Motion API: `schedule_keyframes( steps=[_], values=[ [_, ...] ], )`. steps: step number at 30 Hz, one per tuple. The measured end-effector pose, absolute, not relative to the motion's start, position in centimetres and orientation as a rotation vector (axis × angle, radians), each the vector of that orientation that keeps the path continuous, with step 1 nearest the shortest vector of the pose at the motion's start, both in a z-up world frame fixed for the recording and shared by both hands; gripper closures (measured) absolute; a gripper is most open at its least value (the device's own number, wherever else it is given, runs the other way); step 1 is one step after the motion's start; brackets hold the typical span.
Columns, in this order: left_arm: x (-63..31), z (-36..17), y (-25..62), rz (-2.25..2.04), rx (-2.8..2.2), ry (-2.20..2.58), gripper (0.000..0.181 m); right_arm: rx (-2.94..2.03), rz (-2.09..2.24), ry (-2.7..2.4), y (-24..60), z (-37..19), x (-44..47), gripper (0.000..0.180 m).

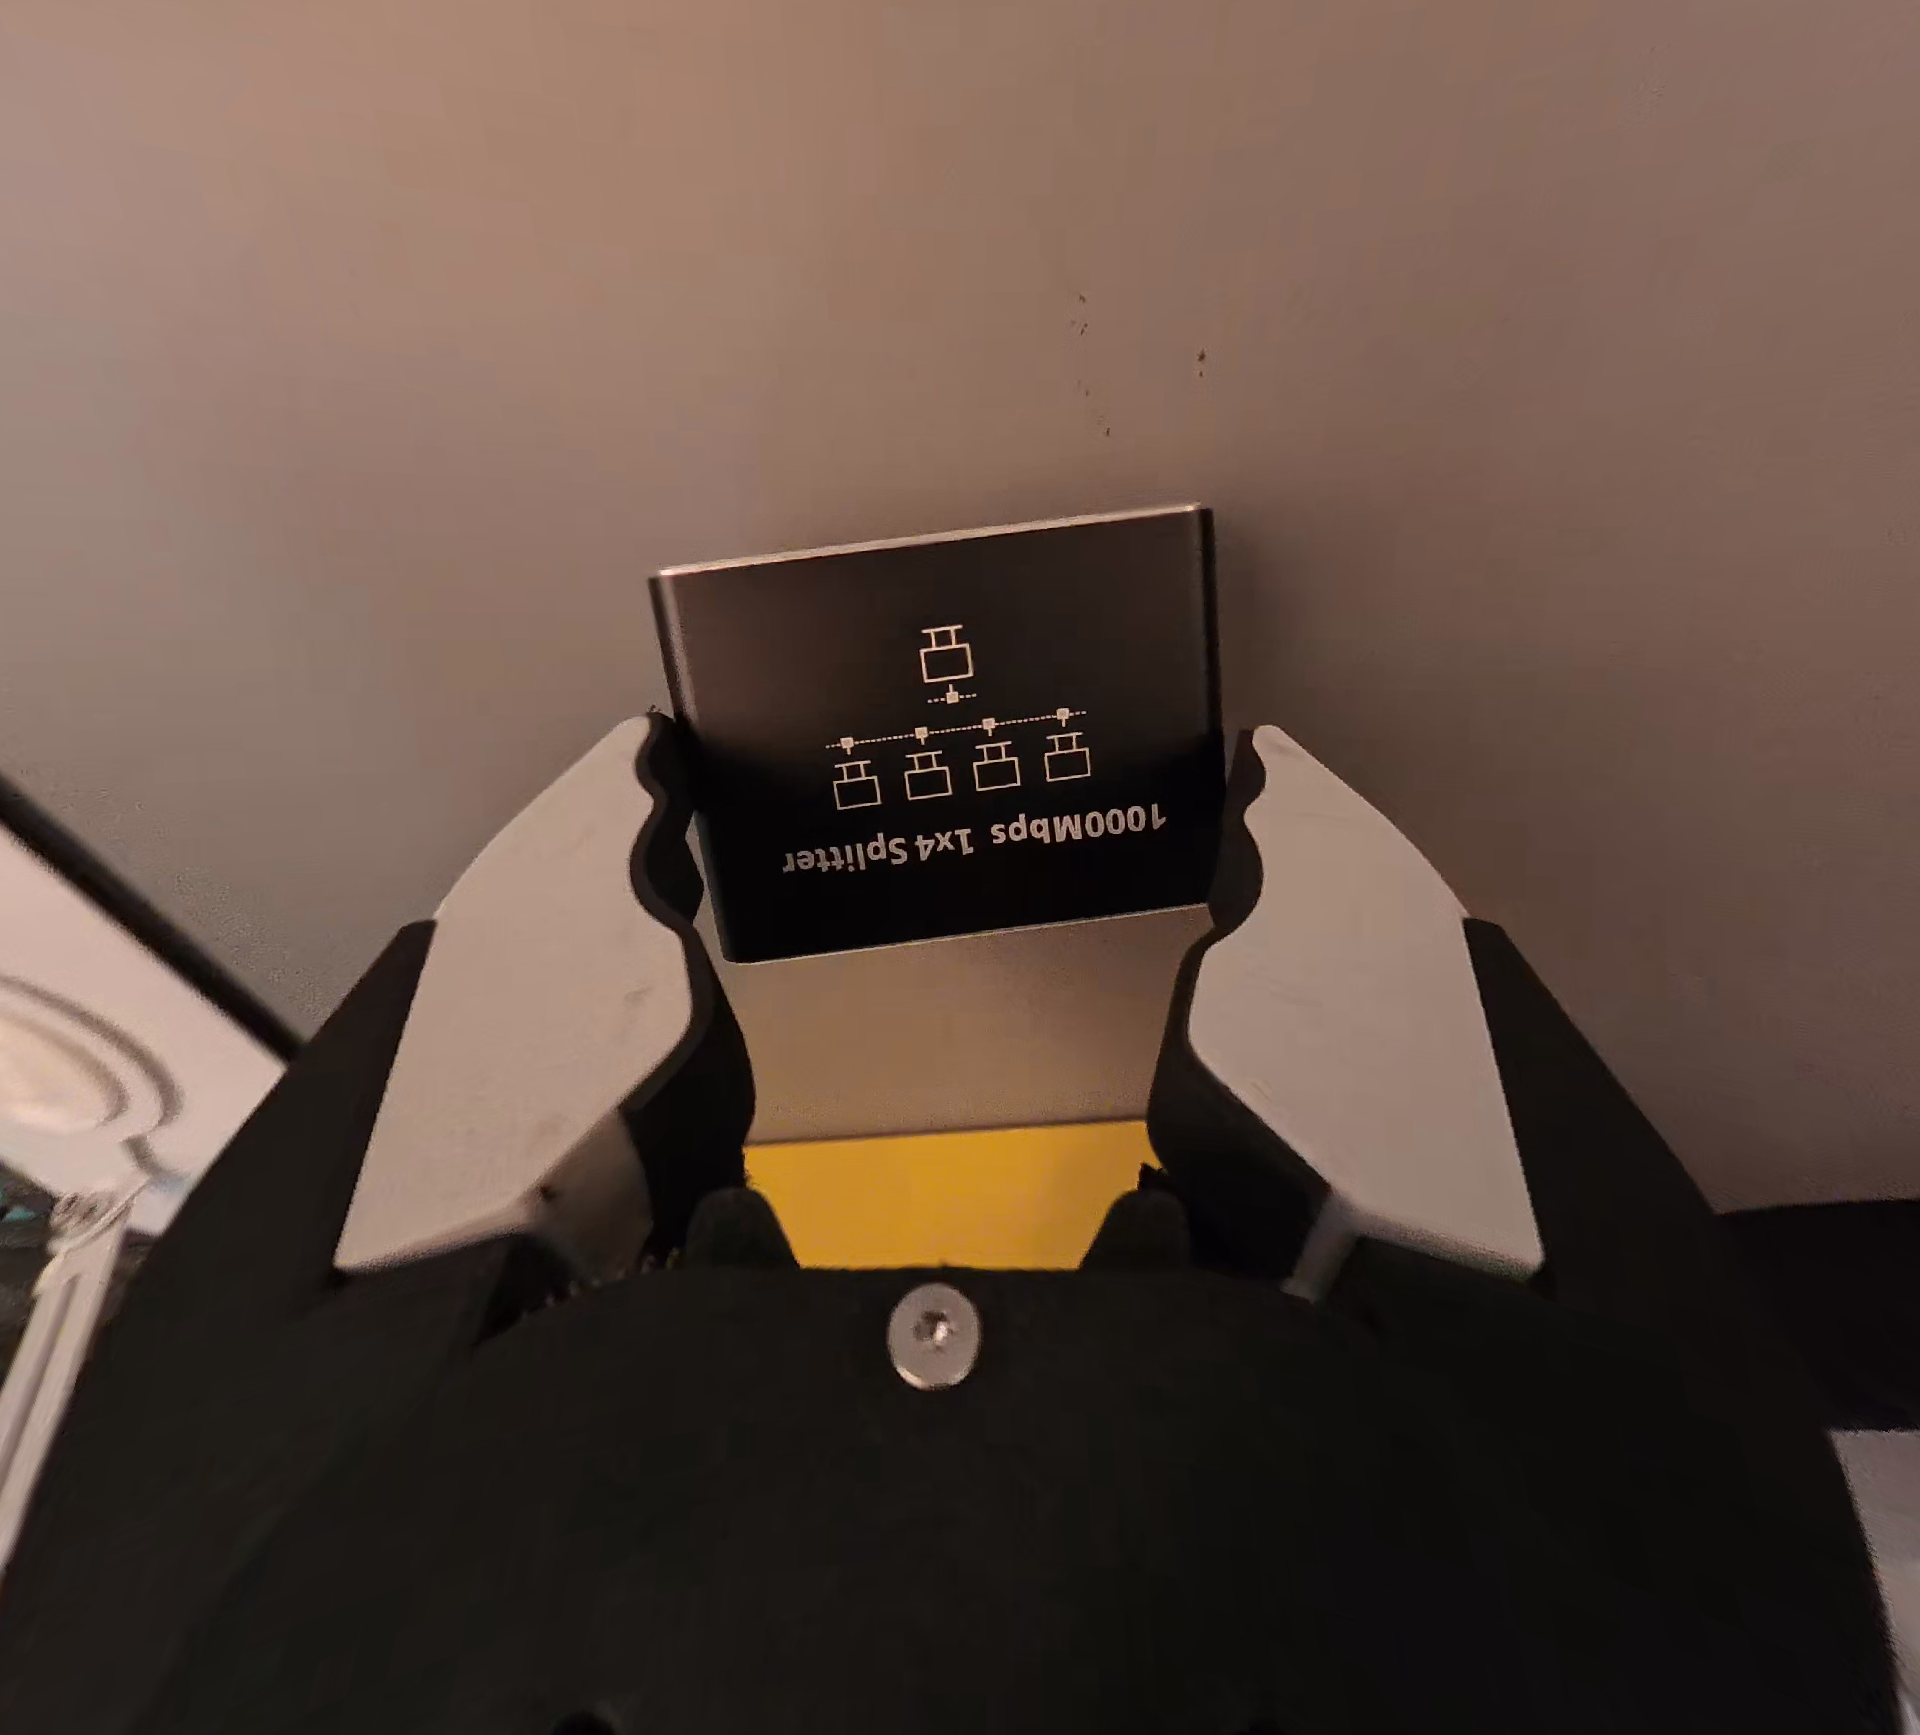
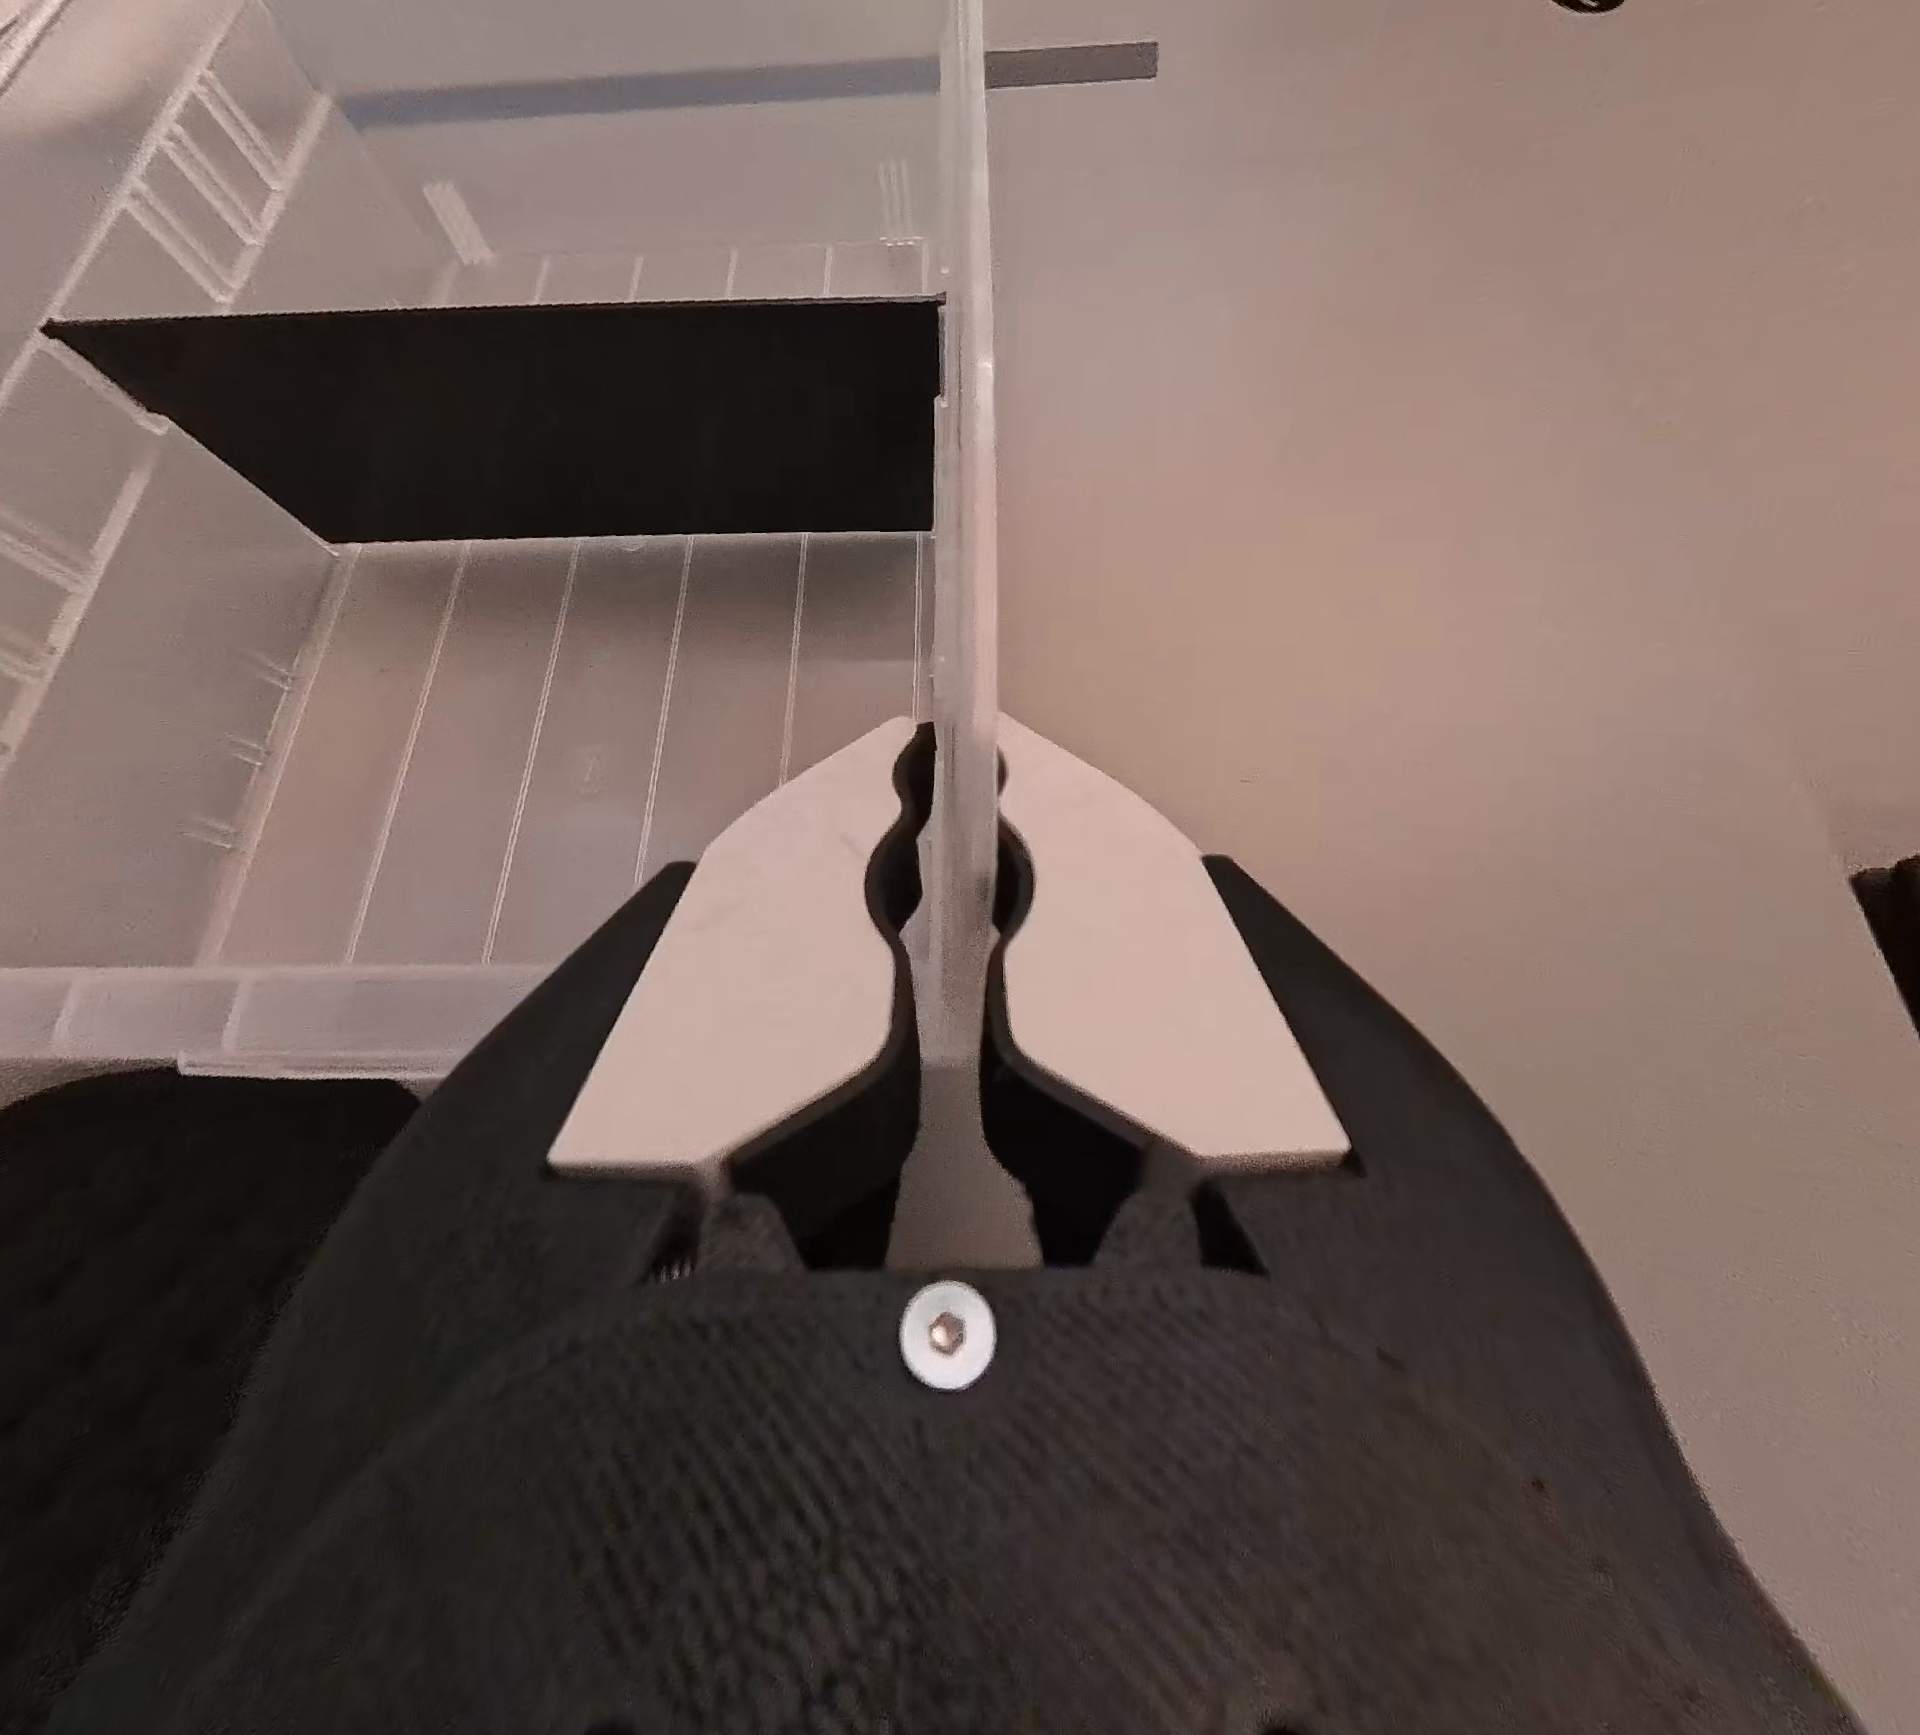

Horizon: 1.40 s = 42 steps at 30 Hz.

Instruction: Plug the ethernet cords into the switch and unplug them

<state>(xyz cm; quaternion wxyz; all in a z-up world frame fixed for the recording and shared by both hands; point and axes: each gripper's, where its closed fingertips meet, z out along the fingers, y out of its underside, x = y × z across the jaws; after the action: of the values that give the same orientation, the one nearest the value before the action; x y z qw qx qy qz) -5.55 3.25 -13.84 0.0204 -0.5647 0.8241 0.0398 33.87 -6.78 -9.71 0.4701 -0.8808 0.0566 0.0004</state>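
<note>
Black-cased and metal-edged, the switch (image 1: 940,729) sits between the fingers of the left gripper (image 1: 951,750), which spread to its width; the left pad touches its side, while contact on the right is unclear. It lies on a pale tabletop (image 1: 935,179) with open room ahead. The right gripper (image 2: 958,750) pinches the thin wall of a clear plastic bin (image 2: 961,438), pressed nearly together. A black divider (image 2: 540,418) crosses the bin; a white board (image 2: 1455,438) lies just beside it on the right.
</note>
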Motion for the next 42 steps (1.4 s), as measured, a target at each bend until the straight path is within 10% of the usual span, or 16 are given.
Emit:
schedule_keyframes(
  steps=[23,42],
  values=[
    [-5.8,-14.8,3.0,-0.043,-1.819,2.542,0.079,-1.989,-0.038,0.063,-10.5,-6.5,34.1,0.145],
    [-30.0,3.5,0.8,-0.335,-2.049,0.810,0.075,-1.410,-0.099,-0.354,-5.8,13.2,21.9,0.144]
  ],
)
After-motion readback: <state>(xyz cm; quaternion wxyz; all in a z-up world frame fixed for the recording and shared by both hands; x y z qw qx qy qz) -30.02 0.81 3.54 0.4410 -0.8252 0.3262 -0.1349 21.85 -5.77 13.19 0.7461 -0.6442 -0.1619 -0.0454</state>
